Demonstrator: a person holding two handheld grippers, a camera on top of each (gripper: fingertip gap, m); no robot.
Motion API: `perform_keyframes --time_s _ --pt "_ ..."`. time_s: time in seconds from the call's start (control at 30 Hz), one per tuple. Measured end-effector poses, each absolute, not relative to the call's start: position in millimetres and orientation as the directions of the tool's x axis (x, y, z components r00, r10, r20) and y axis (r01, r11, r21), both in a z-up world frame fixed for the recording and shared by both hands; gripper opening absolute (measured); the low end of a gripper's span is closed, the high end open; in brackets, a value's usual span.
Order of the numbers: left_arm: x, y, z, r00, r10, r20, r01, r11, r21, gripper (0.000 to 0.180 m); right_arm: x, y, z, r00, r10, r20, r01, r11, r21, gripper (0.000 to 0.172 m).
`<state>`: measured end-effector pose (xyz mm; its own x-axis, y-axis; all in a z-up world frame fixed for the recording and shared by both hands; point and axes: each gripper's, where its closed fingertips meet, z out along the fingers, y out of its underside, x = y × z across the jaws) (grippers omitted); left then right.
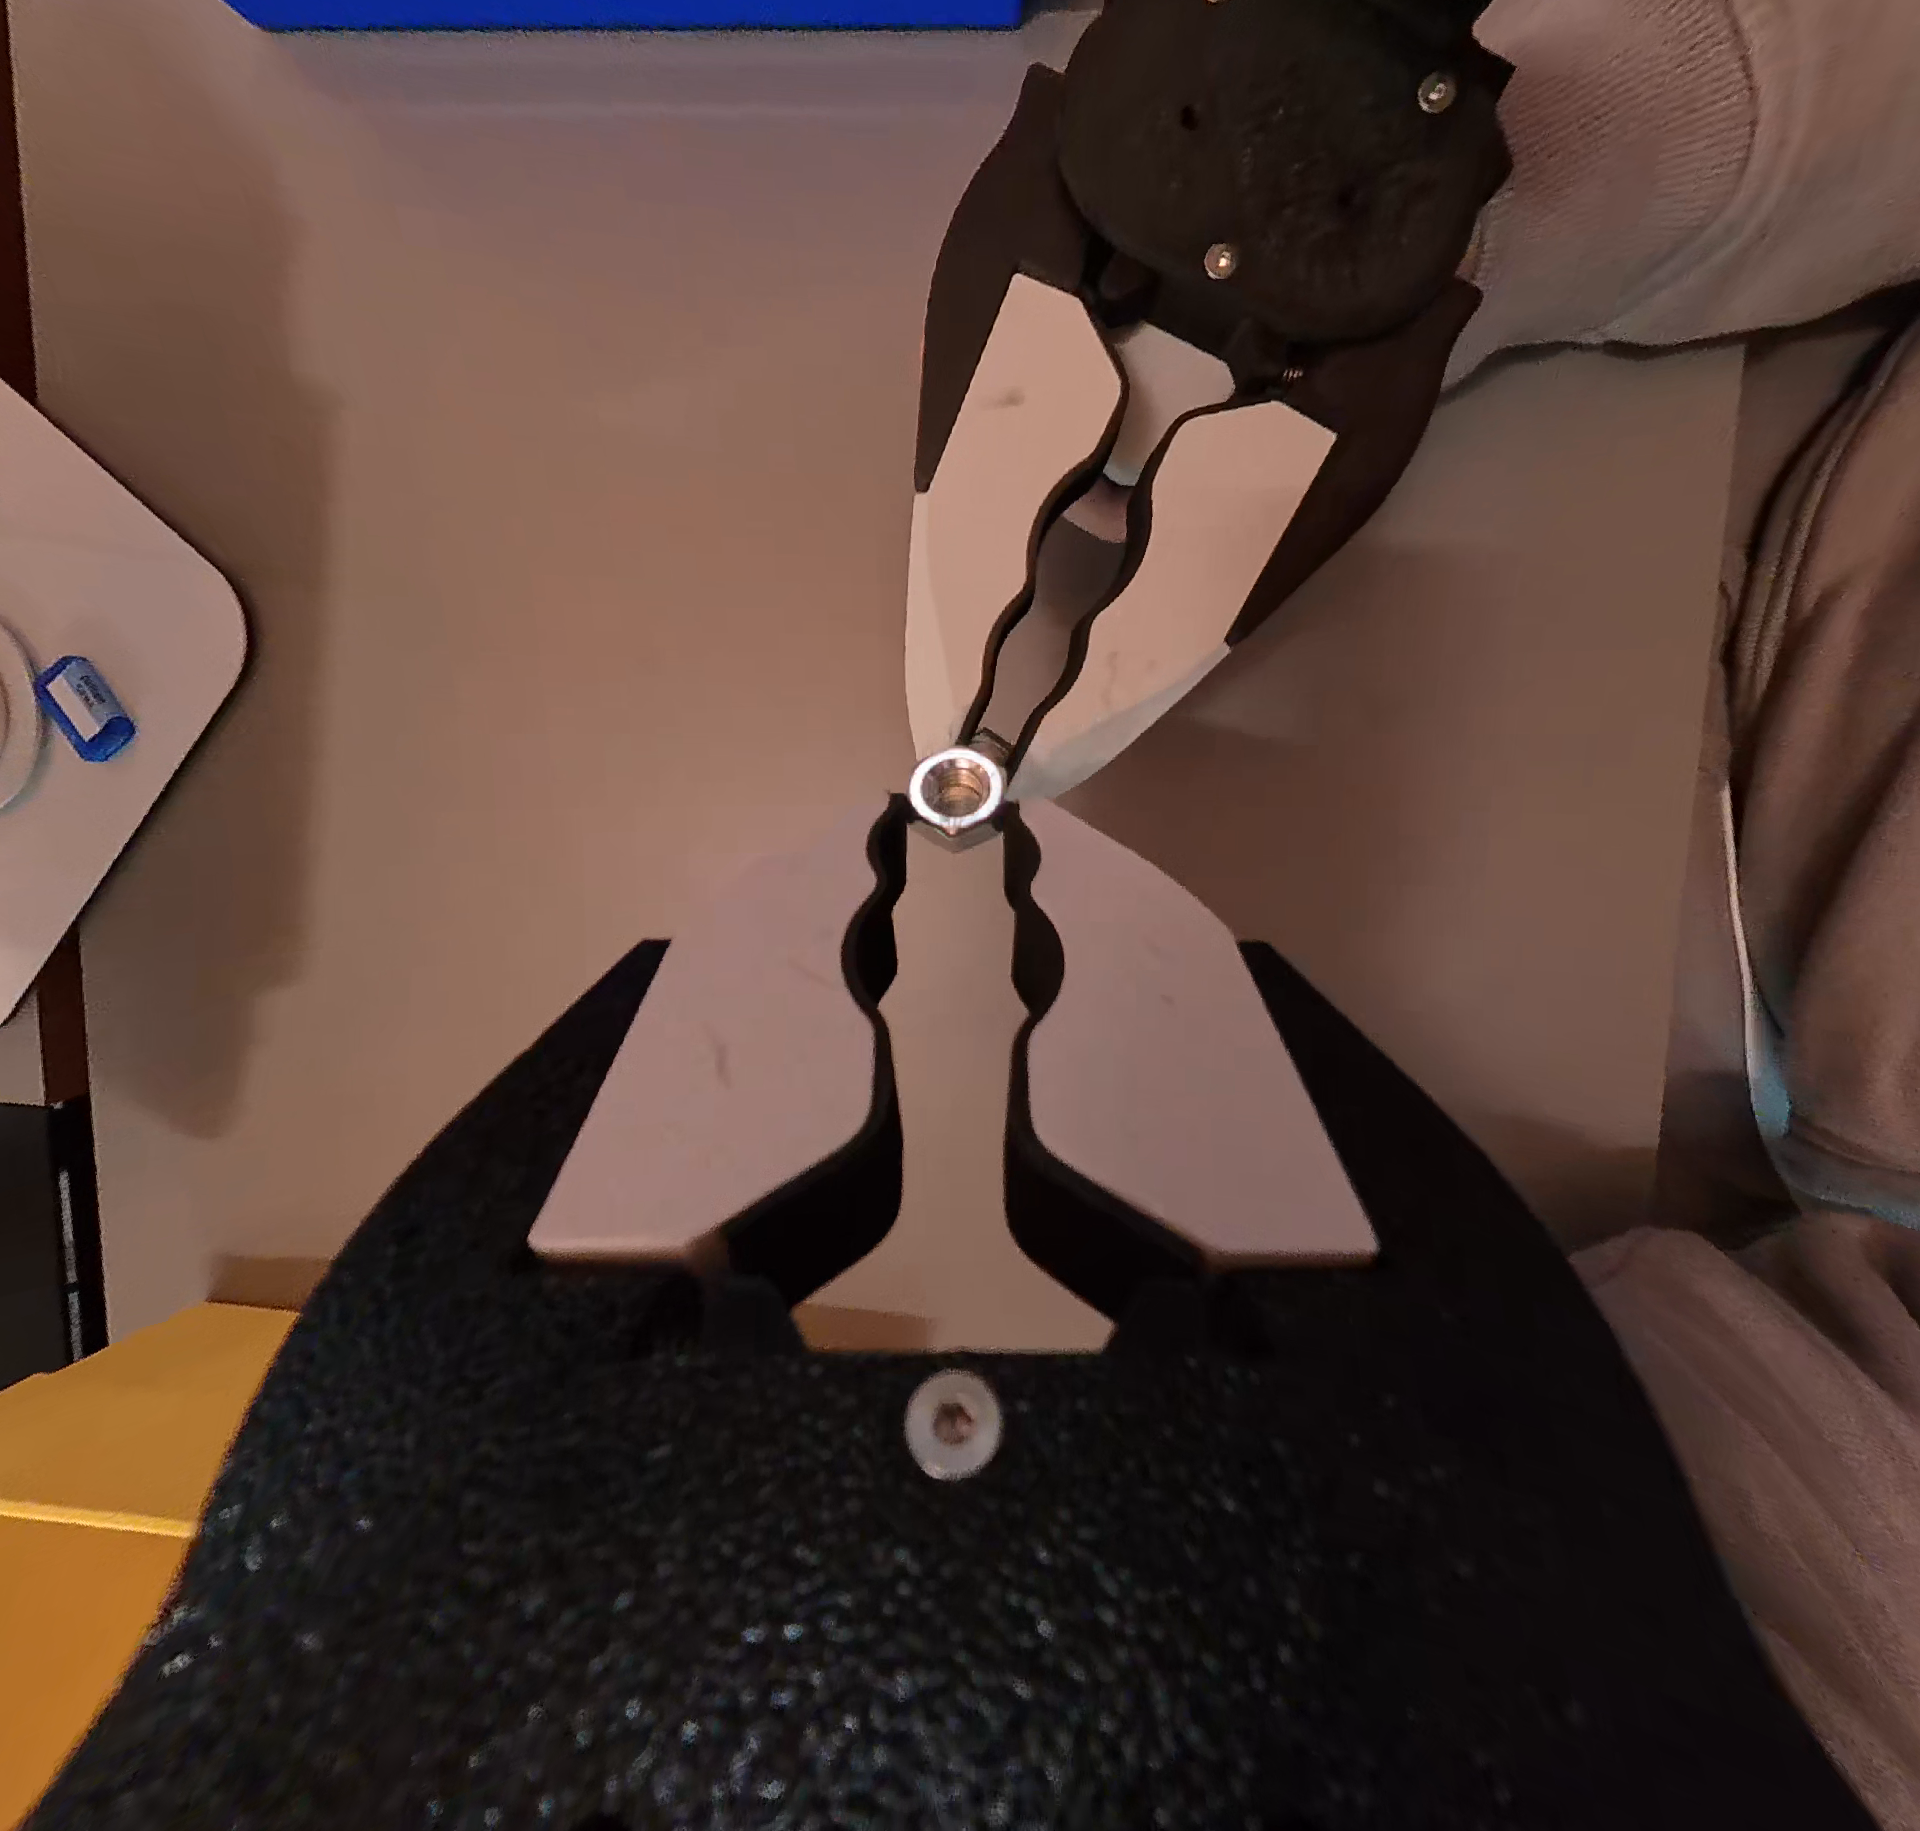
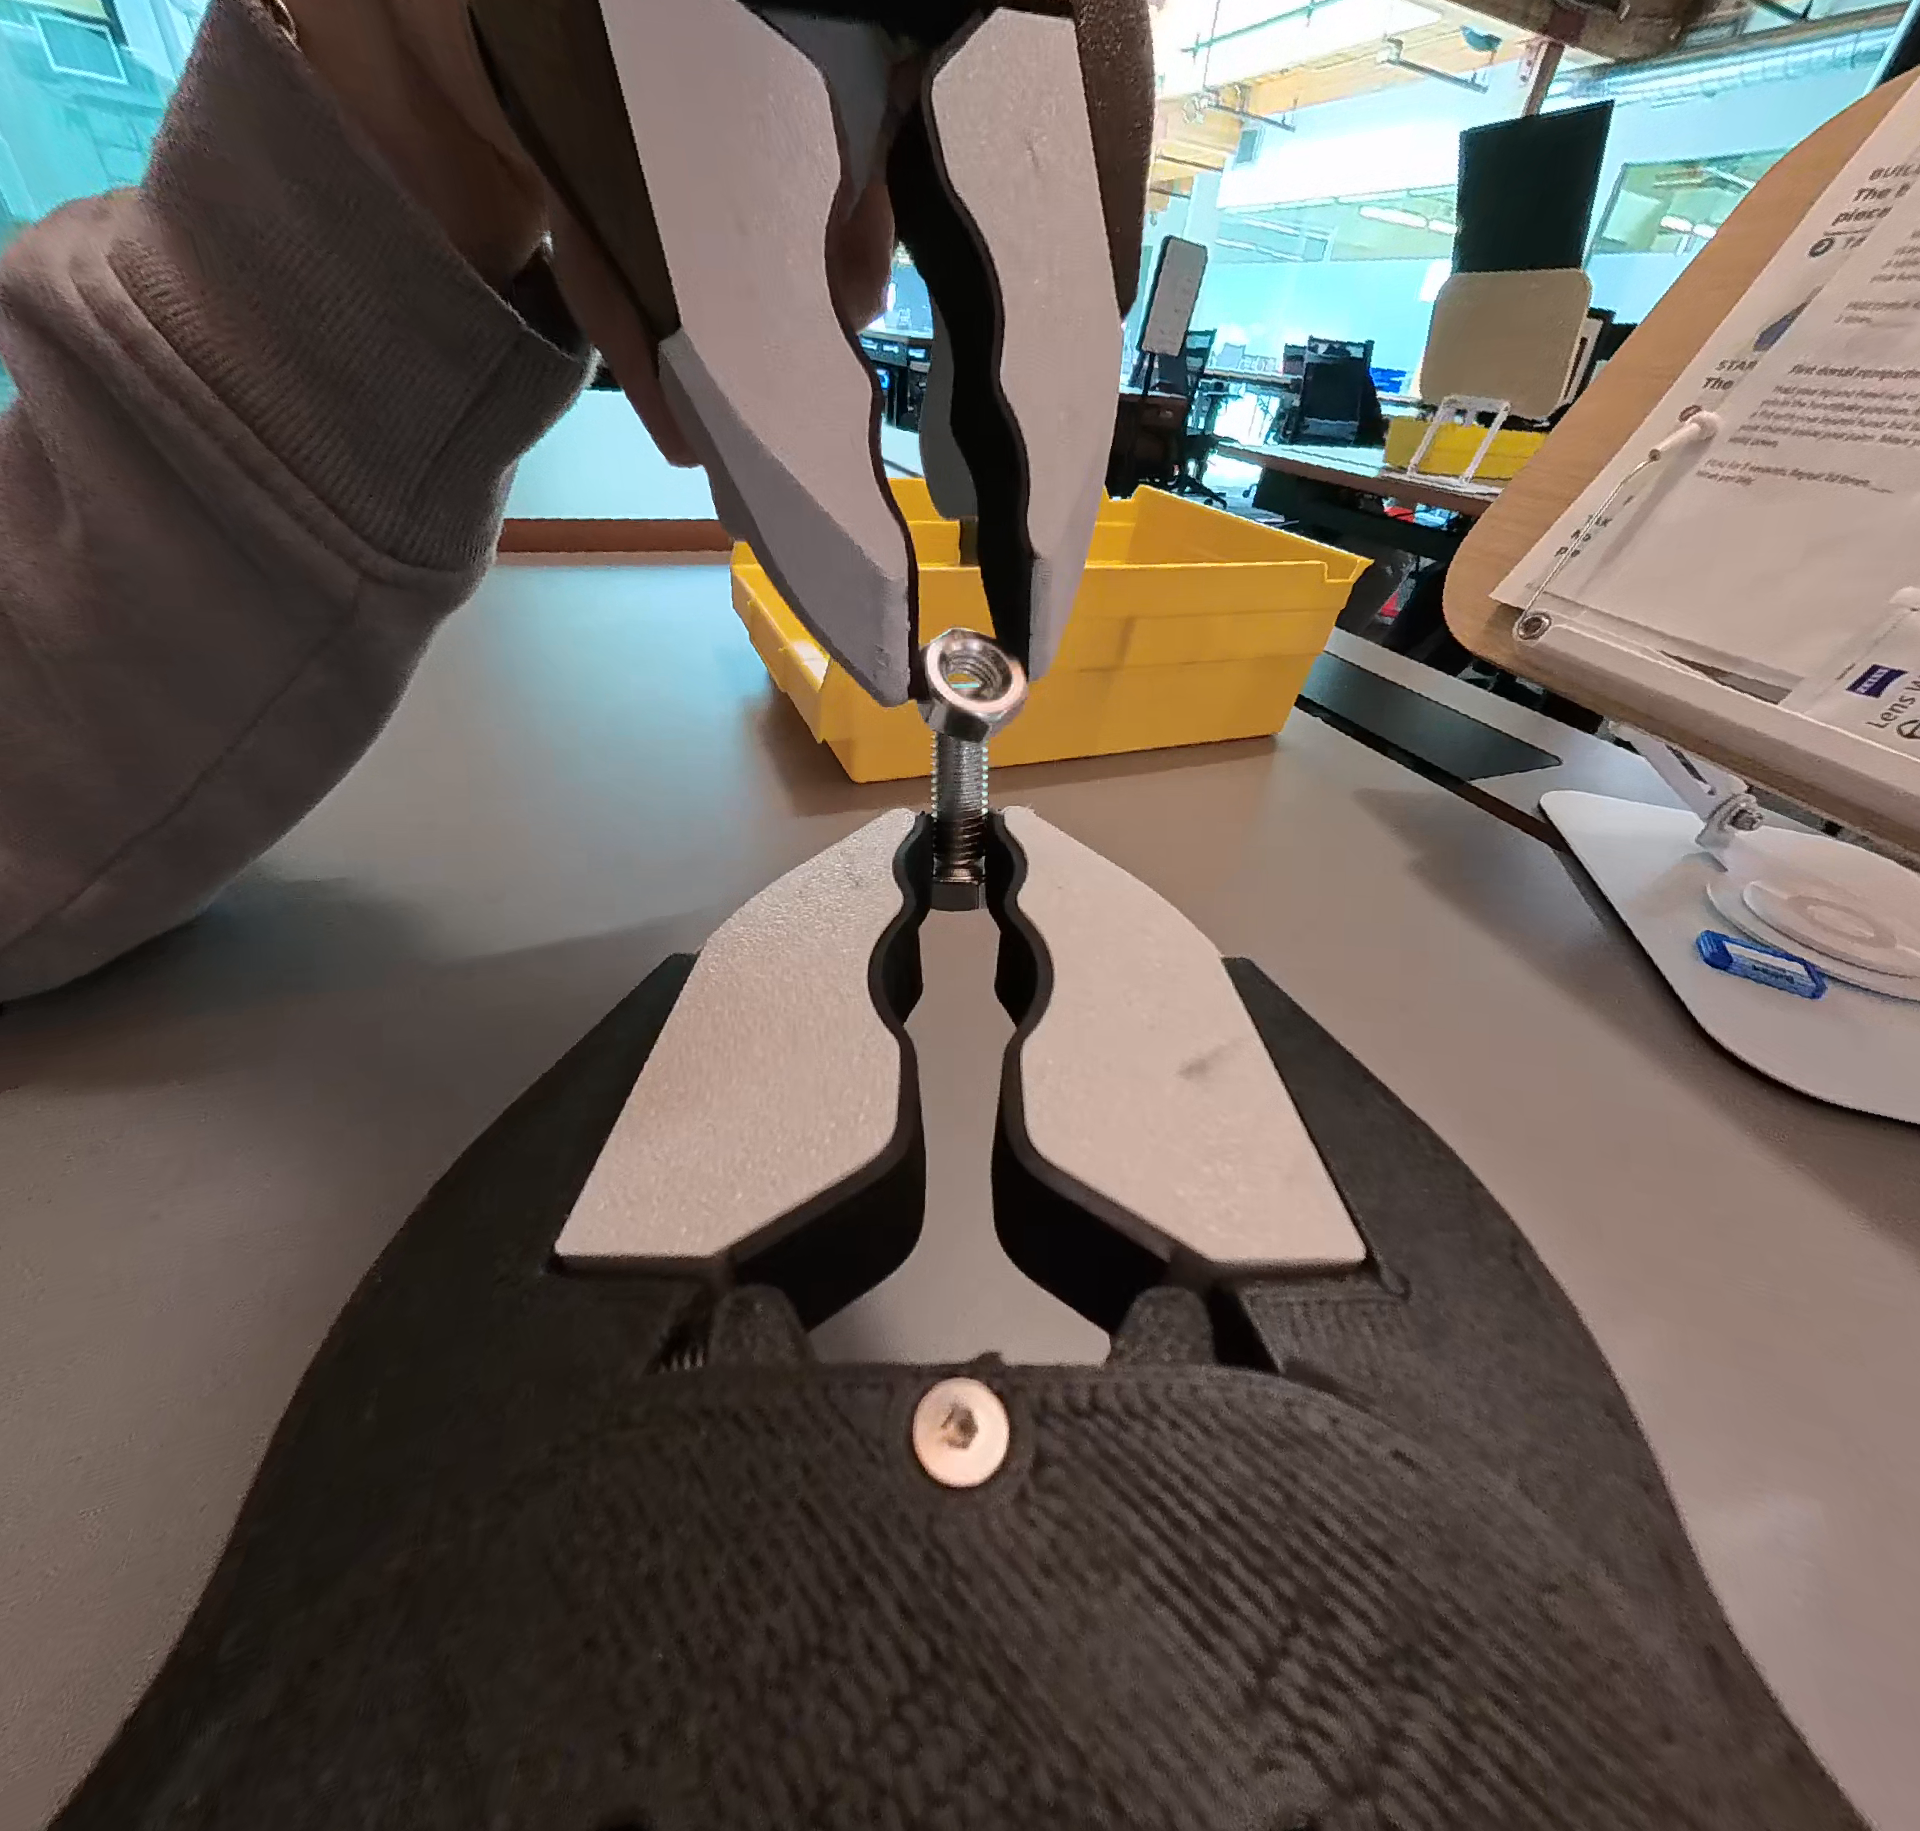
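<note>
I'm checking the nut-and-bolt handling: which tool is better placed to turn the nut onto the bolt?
Probably left. The left tool pinches the nut right at the bolt's tip, while the right tool clamps the bolt near its head.

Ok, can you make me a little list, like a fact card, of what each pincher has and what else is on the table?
Left gripper: shut on a silver hex nut, seen end-on from above.
Right gripper: shut on a silver bolt, gripping the threads near its head, threaded end pointing up.
Nut and bolt: the nut sits at the bolt's tip, tilted a bit.
Table: grey, under both grippers.
Behind: yellow bin.
Right side: white stand holding a board with papers; small blue item on its base.
Sleeve: grey, at left.
</note>
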<state>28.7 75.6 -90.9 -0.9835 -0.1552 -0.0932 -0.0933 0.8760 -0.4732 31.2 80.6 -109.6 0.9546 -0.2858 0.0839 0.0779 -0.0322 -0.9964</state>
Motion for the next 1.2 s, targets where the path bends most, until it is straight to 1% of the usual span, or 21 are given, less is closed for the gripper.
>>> perform_keyframes --time_s 0.03,0.27,0.4,0.57,1.0,1.2 --pt "29.0 76.1 -91.3 -0.983 -0.159 -0.089 -0.099 0.876 -0.472 0.017 31.6 80.4 -109.9 0.954 -0.288 0.087 0.080 -0.036 -0.996 0.009" --pt "31.3 76.0 -89.5 -0.984 -0.158 -0.087 -0.093 0.861 -0.501 0.016 34.4 78.1 -107.6 0.948 -0.306 0.081 0.078 -0.022 -0.997 0.009" --pt "34.1 71.3 -85.5 -0.988 -0.142 -0.062 -0.083 0.823 -0.563 0.016 36.5 74.9 -103.6 0.949 -0.311 0.045 0.053 0.019 -0.998 0.009" --pt "34.2 65.0 -75.6 -0.992 -0.121 -0.040 -0.067 0.763 -0.643 0.016 35.7 70.7 -92.8 0.957 -0.289 -0.018 0.015 0.112 -0.994 0.009" --pt "34.9 61.4 -71.2 -0.991 -0.122 -0.052 -0.057 0.742 -0.668 0.017 35.7 67.6 -88.0 0.959 -0.281 -0.037 0.007 0.154 -0.988 0.009" --pt "37.7 62.2 -70.8 -0.989 -0.140 -0.053 -0.068 0.736 -0.674 0.025 35.8 67.4 -87.8 0.958 -0.287 -0.027 0.018 0.152 -0.988 0.009"
